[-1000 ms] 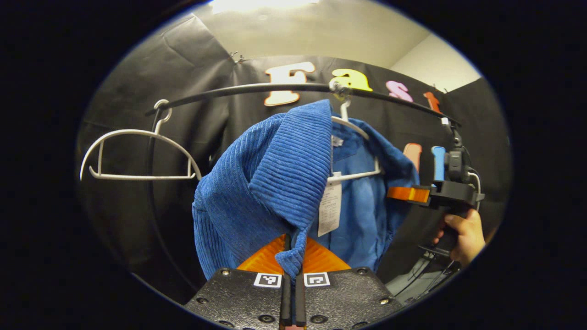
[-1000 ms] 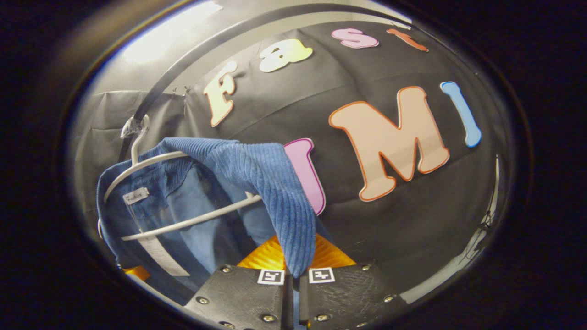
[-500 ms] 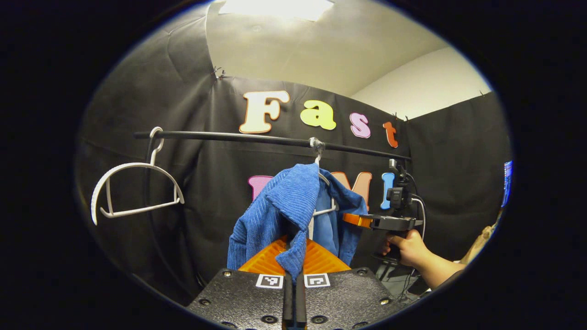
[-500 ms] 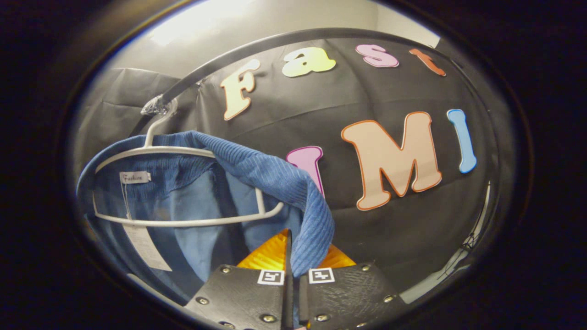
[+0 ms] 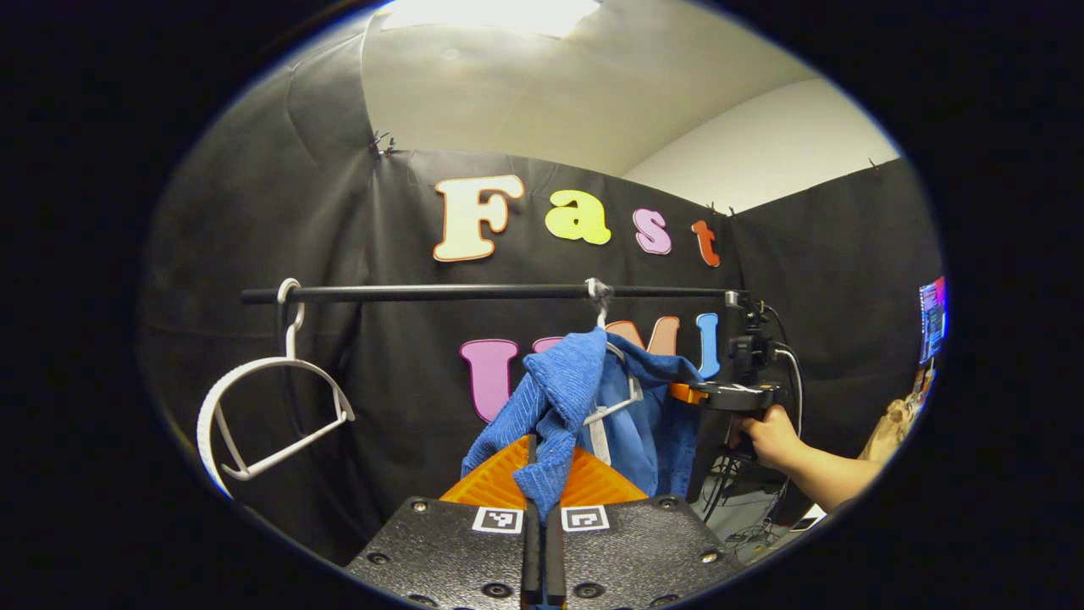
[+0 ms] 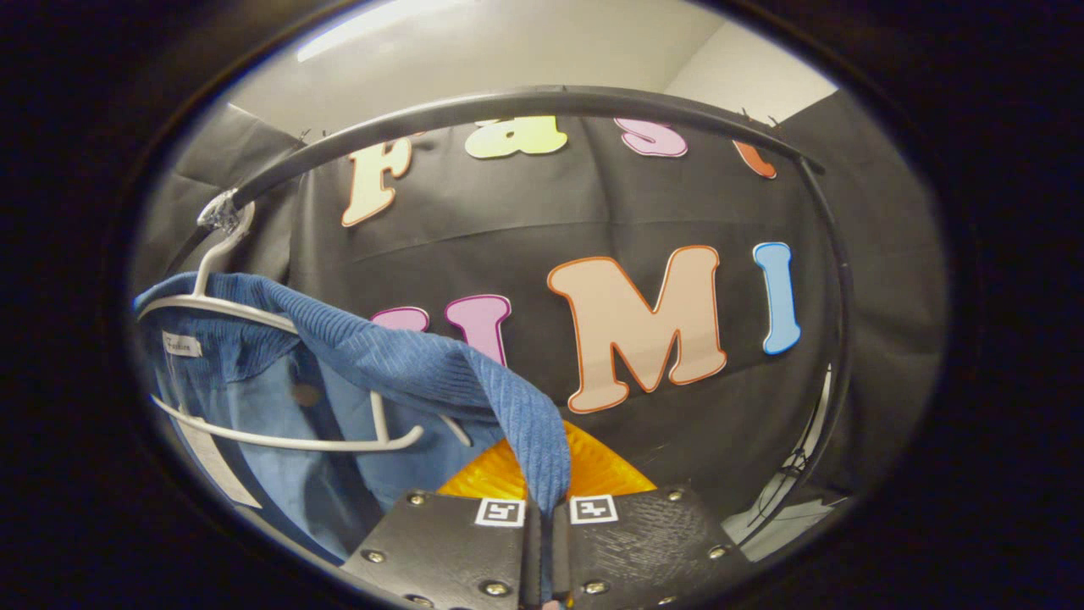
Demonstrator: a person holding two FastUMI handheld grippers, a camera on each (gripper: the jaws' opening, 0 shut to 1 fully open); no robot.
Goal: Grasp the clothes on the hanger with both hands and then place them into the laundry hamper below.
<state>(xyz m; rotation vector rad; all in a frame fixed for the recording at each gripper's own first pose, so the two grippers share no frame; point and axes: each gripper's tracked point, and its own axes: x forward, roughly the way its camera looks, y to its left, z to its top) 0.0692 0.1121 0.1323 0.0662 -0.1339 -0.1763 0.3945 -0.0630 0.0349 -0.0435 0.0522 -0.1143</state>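
In the left gripper view, the left gripper (image 5: pixel 542 508) is sitting at the bottom centre of the frame with its 2 fingers clenched on a corner of the blue garment (image 5: pixel 584 398). The ribbed cloth is coming out from between the fingers and is rising toward the middle of the frame, where the garment is hanging on a white hanger (image 5: pixel 611 407) under a black rail (image 5: pixel 474 293).

In the right gripper view, the right gripper (image 6: pixel 542 517) is at the bottom centre and its 2 fingers are also pressing together on a fold of the garment (image 6: pixel 406 364). The cloth is stretching from there to the left side of the frame, where the hanger (image 6: pixel 279 440) is holding it under the rail (image 6: pixel 525 100).

The left gripper view is also showing the right gripper (image 5: pixel 720 395) at the right of the middle, touching the garment's right edge, with a hand (image 5: pixel 766 436) holding its grip. A second, empty hanger (image 5: pixel 271 415) is hanging at the left end of the rail.

The right gripper view is showing the inside of the garment with a small neck label (image 6: pixel 181 345) at the left of the frame.
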